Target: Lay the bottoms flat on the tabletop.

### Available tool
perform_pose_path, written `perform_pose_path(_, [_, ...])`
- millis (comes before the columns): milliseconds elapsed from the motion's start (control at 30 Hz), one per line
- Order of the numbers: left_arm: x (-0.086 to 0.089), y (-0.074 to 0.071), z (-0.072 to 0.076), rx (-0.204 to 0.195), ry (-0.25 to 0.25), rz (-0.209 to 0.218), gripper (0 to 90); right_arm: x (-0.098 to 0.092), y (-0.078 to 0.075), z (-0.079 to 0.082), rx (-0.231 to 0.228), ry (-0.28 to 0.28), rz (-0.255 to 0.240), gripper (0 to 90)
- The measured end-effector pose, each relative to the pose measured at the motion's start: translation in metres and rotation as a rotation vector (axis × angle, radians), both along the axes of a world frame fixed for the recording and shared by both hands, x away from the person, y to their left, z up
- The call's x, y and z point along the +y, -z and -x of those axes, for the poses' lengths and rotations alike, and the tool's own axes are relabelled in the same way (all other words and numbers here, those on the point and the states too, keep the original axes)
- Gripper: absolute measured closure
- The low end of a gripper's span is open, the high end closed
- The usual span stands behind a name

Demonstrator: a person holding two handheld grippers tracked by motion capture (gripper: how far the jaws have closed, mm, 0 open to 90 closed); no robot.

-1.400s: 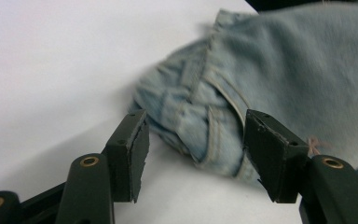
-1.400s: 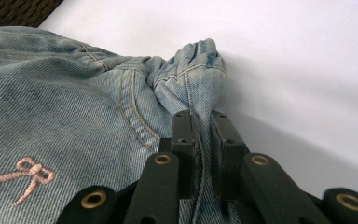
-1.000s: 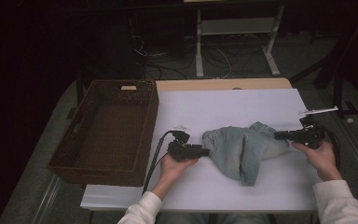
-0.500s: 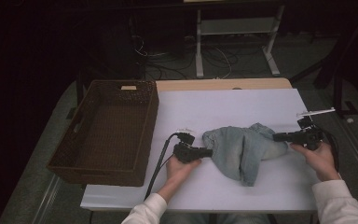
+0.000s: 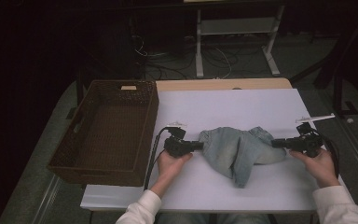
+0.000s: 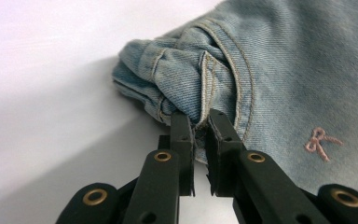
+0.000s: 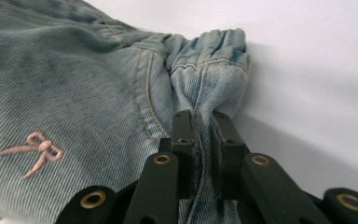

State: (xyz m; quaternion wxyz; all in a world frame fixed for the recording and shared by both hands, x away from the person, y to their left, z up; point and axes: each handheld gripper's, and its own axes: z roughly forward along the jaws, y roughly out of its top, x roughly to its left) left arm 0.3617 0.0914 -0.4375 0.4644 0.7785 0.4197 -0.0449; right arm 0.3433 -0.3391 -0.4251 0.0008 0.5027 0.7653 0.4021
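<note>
Two tongs, one pair of jeans (image 5: pixel 237 151), and both ends are pinched. The jeans sit bunched up around the middle of the white tabletop (image 5: pixel 233 105), a bit toward the near edge, stretched out between the two hands. Left tongs (image 5: pixel 198 145) have just been closing and are now clamped on a gathered fold of denim at the jeans' left end; in the left gripper view you can see the fabric squeezed right between the black jaws, next to a curved seam. Right tongs (image 5: pixel 276 143) are clamped on the scrunched-up right end, with denim wedged between the jaws in the right gripper view. A little pink bow (image 7: pixel 31 150) is stitched on the denim. Brown wicker basket (image 5: pixel 106 128) sits at the left of the tabletop, well apart from the jeans.
</note>
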Motion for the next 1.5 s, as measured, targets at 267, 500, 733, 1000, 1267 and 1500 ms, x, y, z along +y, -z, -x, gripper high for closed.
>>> perform_pose_path(267, [0.01,-0.009,-0.003,-0.023,-0.024,0.006,82.0,0.008,-0.004,0.026,-0.006,-0.039,-0.018,80.7])
perform_pose_path(500, [0.014,-0.013,-0.003,-0.024,-0.031,0.013,81.9,0.012,-0.007,0.048,0.005,-0.049,-0.02,80.8])
perform_pose_path(733, [0.007,-0.009,-0.002,-0.001,0.008,-0.003,81.9,0.0,-0.009,0.065,-0.002,-0.004,-0.02,80.8])
perform_pose_path(1000, [-0.005,0.0,0.002,0.032,0.068,-0.043,82.0,-0.008,0.002,0.063,0.044,0.027,0.055,80.9])
perform_pose_path(1267, [-0.016,0.01,0.005,0.063,0.107,-0.076,81.9,-0.009,0.01,0.062,0.069,0.012,0.043,80.5])
perform_pose_path(1500, [-0.02,0.014,0.006,0.071,0.118,-0.084,81.9,-0.011,0.011,0.061,0.079,0.017,0.023,76.1])
